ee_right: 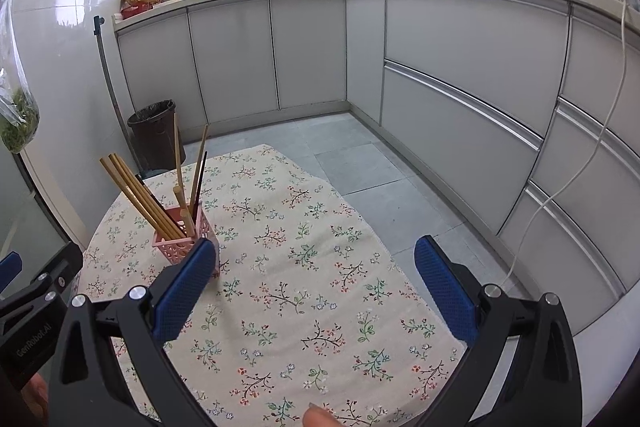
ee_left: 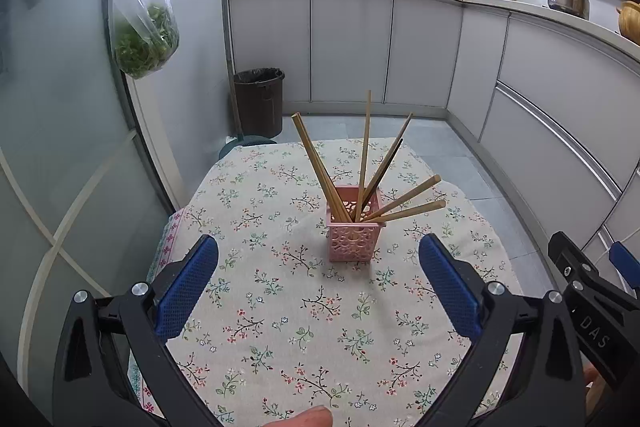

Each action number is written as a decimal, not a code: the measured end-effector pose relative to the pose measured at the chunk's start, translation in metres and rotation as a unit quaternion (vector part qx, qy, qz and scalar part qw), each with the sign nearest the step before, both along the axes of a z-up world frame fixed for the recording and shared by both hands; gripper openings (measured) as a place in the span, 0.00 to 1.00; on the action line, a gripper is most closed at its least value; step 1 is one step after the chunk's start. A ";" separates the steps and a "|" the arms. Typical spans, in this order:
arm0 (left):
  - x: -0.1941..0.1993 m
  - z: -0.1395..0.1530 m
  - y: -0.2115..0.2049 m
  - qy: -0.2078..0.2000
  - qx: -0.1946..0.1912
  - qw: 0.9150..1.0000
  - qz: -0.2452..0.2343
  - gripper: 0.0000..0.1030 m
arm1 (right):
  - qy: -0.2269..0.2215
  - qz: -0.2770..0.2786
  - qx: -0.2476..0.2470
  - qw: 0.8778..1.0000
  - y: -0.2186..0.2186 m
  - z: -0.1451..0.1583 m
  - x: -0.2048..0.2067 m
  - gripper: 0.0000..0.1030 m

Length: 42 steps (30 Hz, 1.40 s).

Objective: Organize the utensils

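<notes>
Now I hold both the left gripper (ee_left: pixel 319 254) and right gripper (ee_right: pixel 315 259) spread wide, empty; ahead of the left, chopsticks (ee_left: pixel 320 167) fan upward from the pink holder (ee_left: pixel 352 239) on the floral tablecloth (ee_left: pixel 280 327), kitchen cabinets (ee_left: pixel 352 43) beyond.

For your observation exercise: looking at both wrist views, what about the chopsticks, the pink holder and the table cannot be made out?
- Chopsticks' lower ends: both views, hidden inside the holder.
- Holder's near corner: right wrist view, covered by the right gripper's finger.
- Table near edge: both views, cut off by the frame and gripper arms.
- Exact chopstick count: sticks overlap.
- Under the table: hidden by the cloth.
</notes>
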<state>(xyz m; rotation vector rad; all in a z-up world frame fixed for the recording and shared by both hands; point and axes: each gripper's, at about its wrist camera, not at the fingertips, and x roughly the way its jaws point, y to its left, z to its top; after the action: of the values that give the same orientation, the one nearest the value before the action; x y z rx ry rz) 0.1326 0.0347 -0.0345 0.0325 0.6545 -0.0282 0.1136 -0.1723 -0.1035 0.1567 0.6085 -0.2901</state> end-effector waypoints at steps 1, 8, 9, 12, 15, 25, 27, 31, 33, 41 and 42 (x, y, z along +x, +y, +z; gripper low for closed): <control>0.000 0.000 0.000 0.000 0.001 1.000 0.000 0.93 | 0.000 0.000 0.000 1.000 0.000 0.000 0.000 0.94; 0.000 -0.001 -0.001 0.001 0.001 1.000 0.001 0.93 | 0.002 0.001 0.002 1.000 0.000 -0.001 0.001 0.94; 0.001 -0.001 -0.001 0.002 0.000 1.000 0.001 0.93 | 0.002 0.001 0.002 1.000 0.000 -0.001 0.001 0.94; 0.001 -0.002 -0.001 0.002 0.000 1.000 0.002 0.93 | 0.003 0.001 0.003 1.000 0.000 -0.002 0.001 0.94; 0.001 -0.002 -0.002 0.003 0.001 1.000 0.001 0.93 | 0.003 0.001 0.004 1.000 0.000 -0.002 0.001 0.94; 0.002 -0.003 -0.001 0.007 0.001 1.000 0.003 0.93 | 0.003 0.003 0.004 1.000 0.001 -0.002 0.001 0.94; 0.002 -0.004 -0.001 0.008 0.001 1.000 0.002 0.93 | 0.004 0.004 0.004 1.000 0.002 -0.002 0.002 0.94; 0.003 -0.005 -0.001 0.009 0.003 1.000 0.001 0.93 | 0.005 0.004 0.006 1.000 0.002 -0.003 0.002 0.94; 0.003 -0.005 -0.001 0.010 0.003 1.000 0.000 0.93 | 0.005 0.004 0.006 1.000 0.002 -0.003 0.001 0.94; 0.002 -0.005 -0.001 0.010 0.004 1.000 0.001 0.93 | 0.005 0.004 0.006 1.000 0.003 -0.002 0.001 0.94; 0.002 -0.005 -0.001 0.009 0.003 1.000 0.001 0.93 | 0.006 0.005 0.005 1.000 0.003 -0.002 0.002 0.94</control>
<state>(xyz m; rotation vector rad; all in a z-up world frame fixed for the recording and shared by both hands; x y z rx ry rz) 0.1345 0.0336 -0.0391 0.0382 0.6734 -0.0249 0.1153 -0.1694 -0.1058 0.1625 0.6222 -0.2789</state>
